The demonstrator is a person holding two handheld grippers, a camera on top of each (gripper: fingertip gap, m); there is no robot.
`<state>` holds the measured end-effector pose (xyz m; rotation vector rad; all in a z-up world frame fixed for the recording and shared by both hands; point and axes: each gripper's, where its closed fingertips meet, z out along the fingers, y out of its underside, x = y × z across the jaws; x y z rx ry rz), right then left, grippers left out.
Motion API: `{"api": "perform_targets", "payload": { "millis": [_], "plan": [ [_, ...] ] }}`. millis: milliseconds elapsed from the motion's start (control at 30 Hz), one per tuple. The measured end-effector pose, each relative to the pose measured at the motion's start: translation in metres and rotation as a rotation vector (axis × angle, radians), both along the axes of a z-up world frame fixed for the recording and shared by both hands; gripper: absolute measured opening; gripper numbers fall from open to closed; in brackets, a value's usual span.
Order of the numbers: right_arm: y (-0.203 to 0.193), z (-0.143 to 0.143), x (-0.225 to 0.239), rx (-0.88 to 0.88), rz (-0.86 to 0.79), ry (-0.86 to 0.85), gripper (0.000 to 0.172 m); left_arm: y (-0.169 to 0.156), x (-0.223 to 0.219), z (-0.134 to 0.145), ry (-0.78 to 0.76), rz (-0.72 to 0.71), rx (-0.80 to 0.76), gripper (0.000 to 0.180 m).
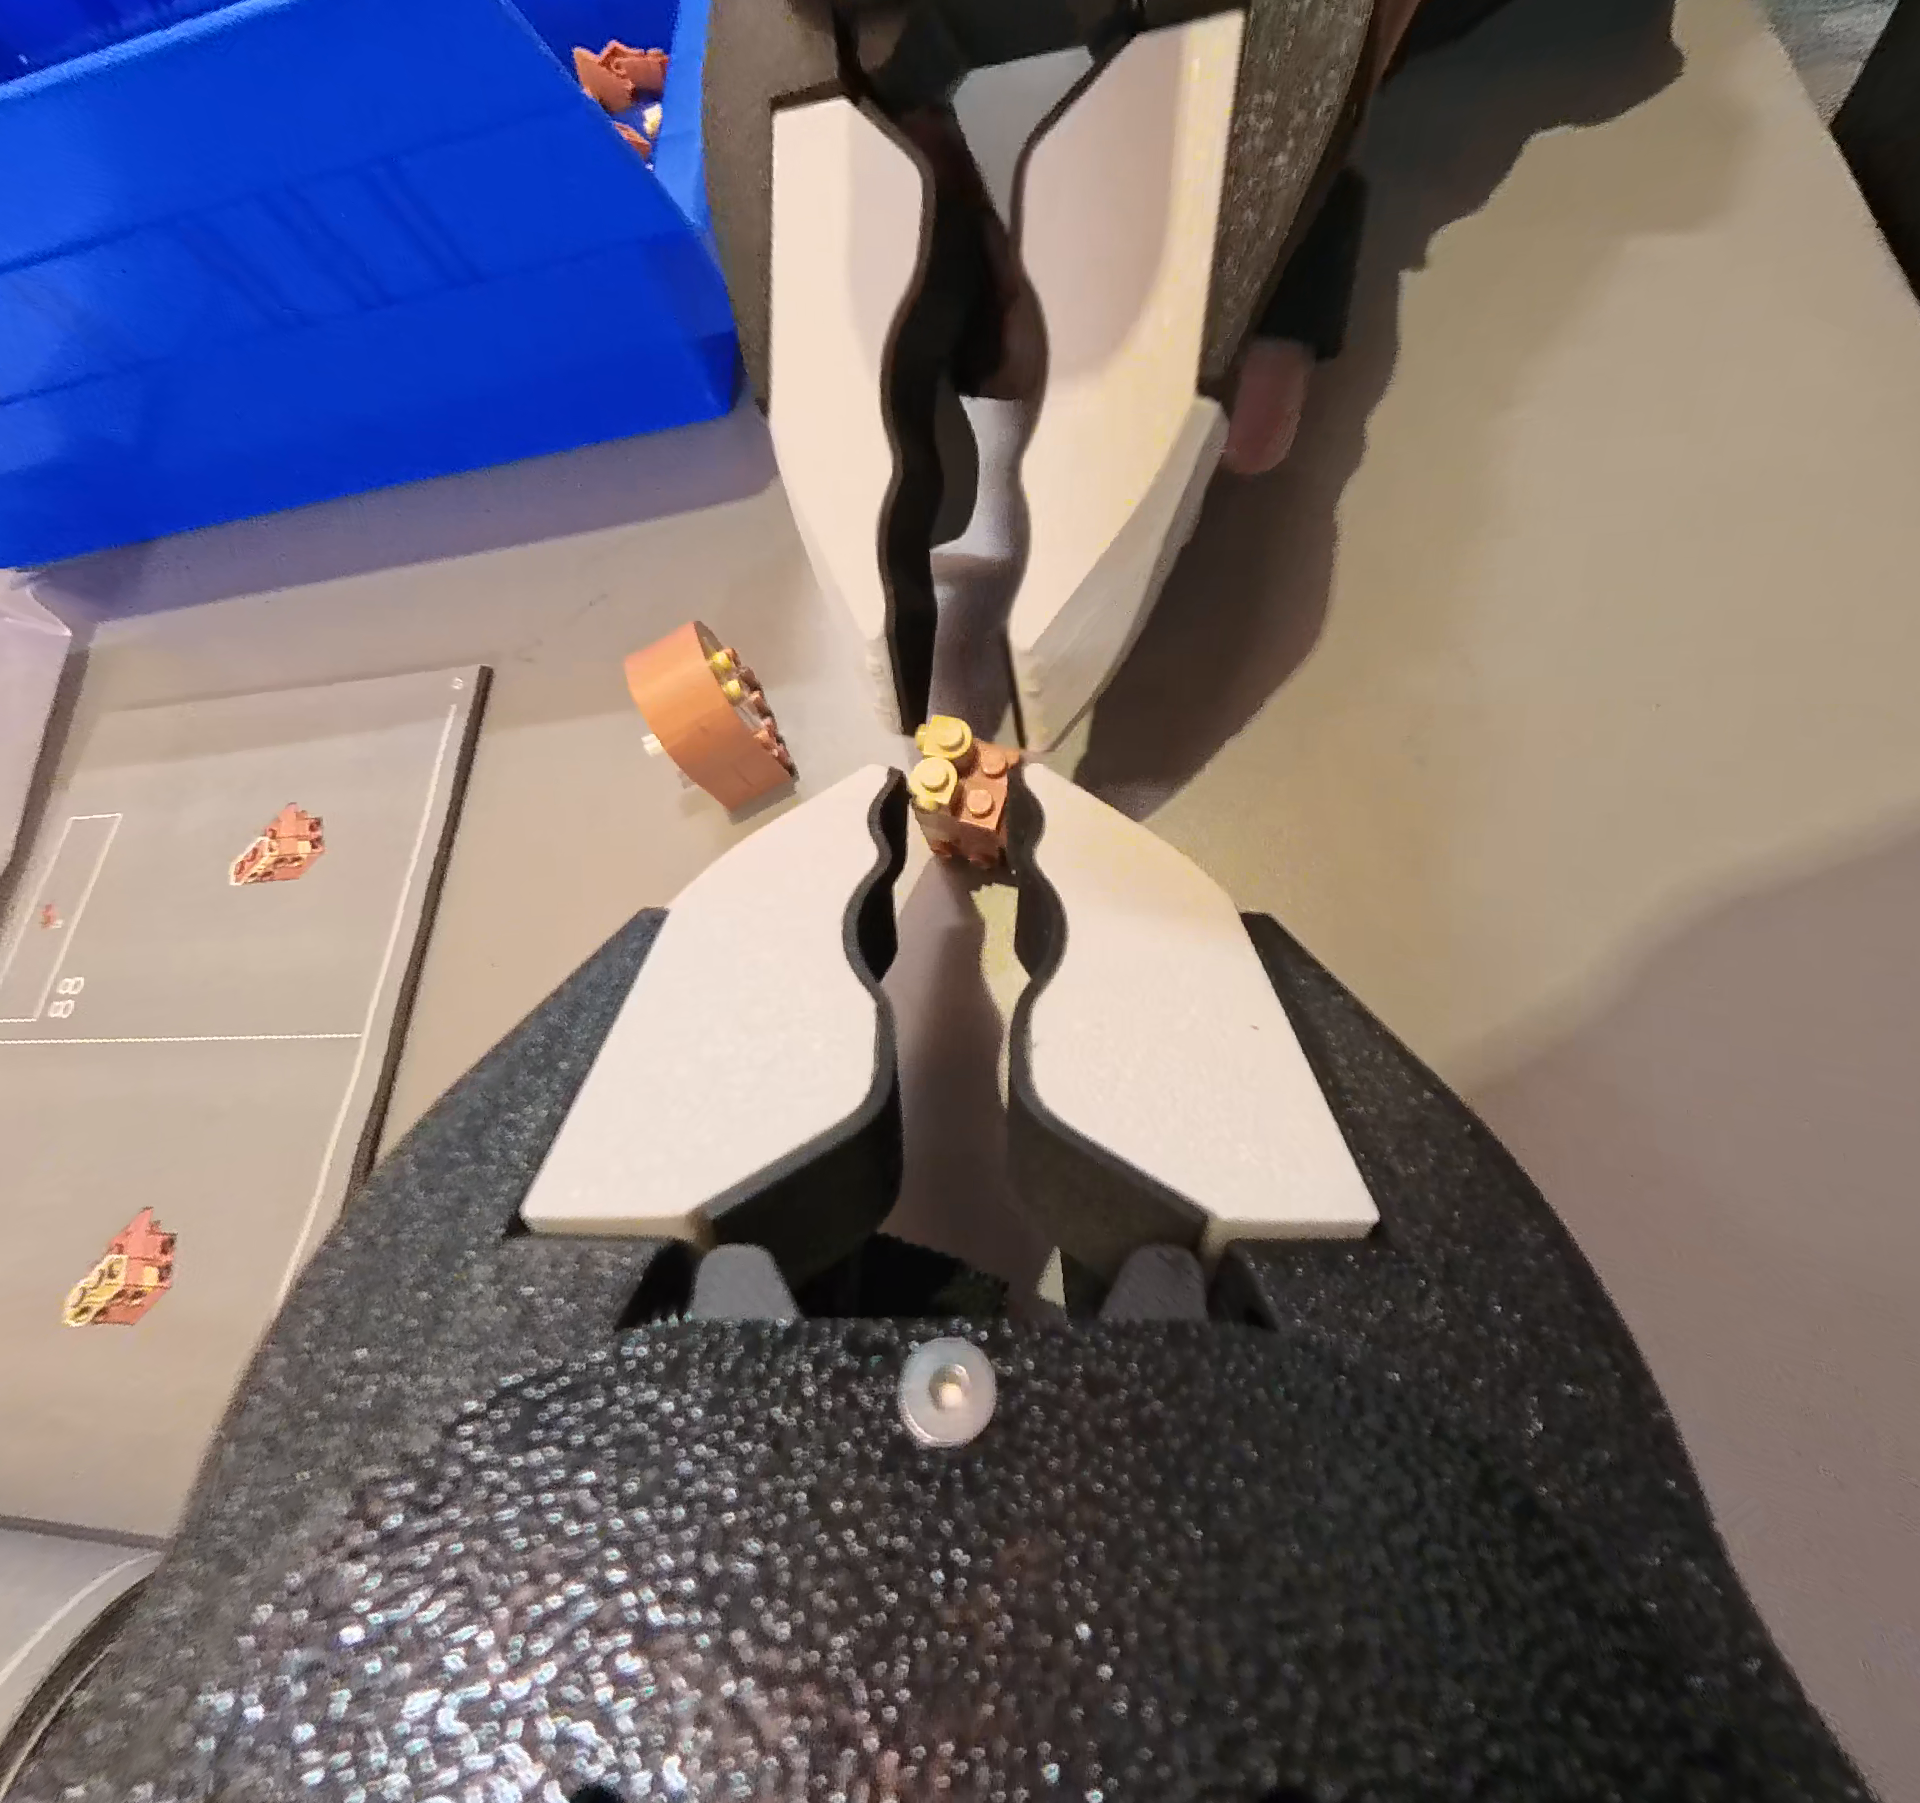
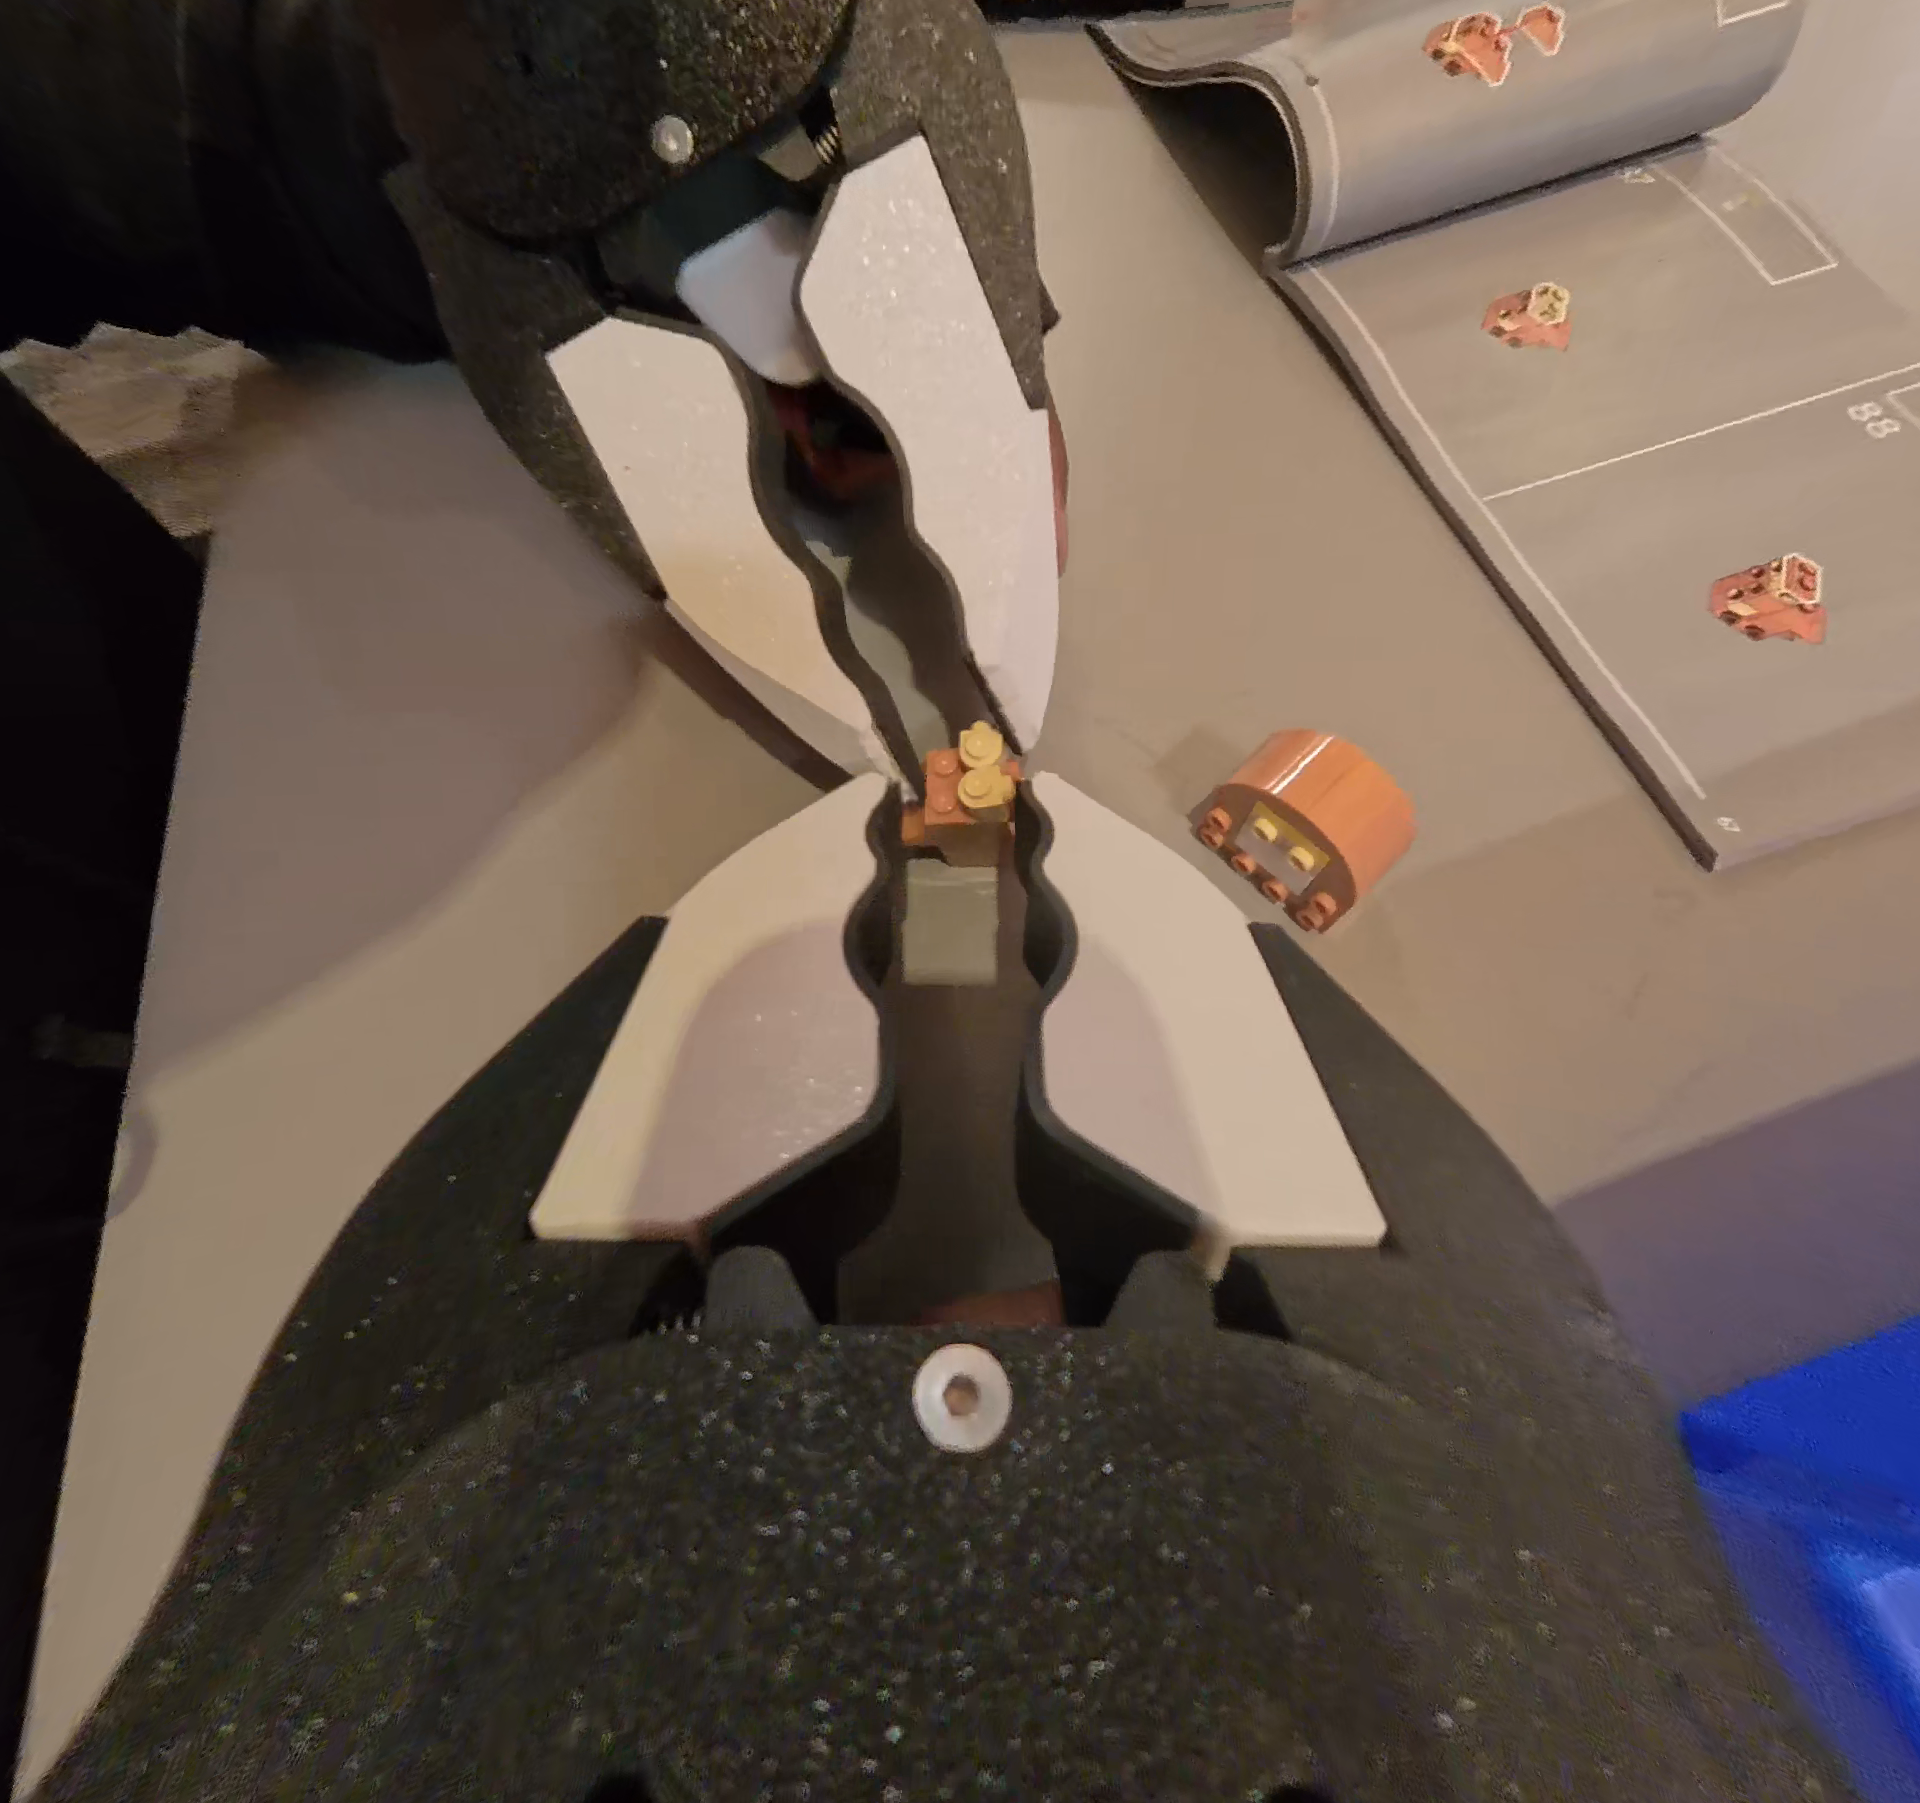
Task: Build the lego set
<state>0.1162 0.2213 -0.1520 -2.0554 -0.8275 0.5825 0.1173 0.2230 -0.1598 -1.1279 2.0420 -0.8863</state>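
Between the two grippers, at the centre of both wrist views, sat a small brick cluster (image 1: pixel 964 797) of brown studded bricks with two yellow round pieces on top. The left gripper (image 1: pixel 961 818) pinched it from 6 o'clock in the left wrist view, its grey fingertips (image 1: pixel 1049 797) pressed on the cluster's sides. The right gripper (image 2: pixel 961 808) met it tip to tip from the opposite side; its fingers (image 2: pixel 1049 818) stood narrowly apart around the same cluster (image 2: pixel 961 792), and whether they pressed on it I could not tell. Beneath lay a grey table (image 1: pixel 1507 714). At 10 o'clock from the cluster in the left wrist view lay a round brown brick assembly (image 1: pixel 707 725), tipped on its side, well apart from both grippers; the right wrist view showed it (image 2: pixel 1314 818) at 3 o'clock. An open grey instruction booklet (image 2: pixel 1621 465) lay at 2 o'clock in the right wrist view. A blue bin (image 1: pixel 343 226) holding loose brown bricks (image 1: pixel 621 80) stood at 10 o'clock in the left wrist view.
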Motion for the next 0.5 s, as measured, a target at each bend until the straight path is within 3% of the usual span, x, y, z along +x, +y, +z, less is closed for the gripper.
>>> {"api": "perform_targets", "payload": {
  "millis": [200, 500],
  "plan": [
    [-0.006, 0.011, 0.005, 0.120, 0.051, 0.007, 0.026, 0.000, -0.001, 0.007, -0.036, -0.007, -0.034, 0.029],
    [-0.015, 0.022, 0.019, 0.192, 0.033, 0.047, 0.023, 0.010, -0.008, 0.022, -0.104, 0.005, -0.129, 0.030]
  ]
}}
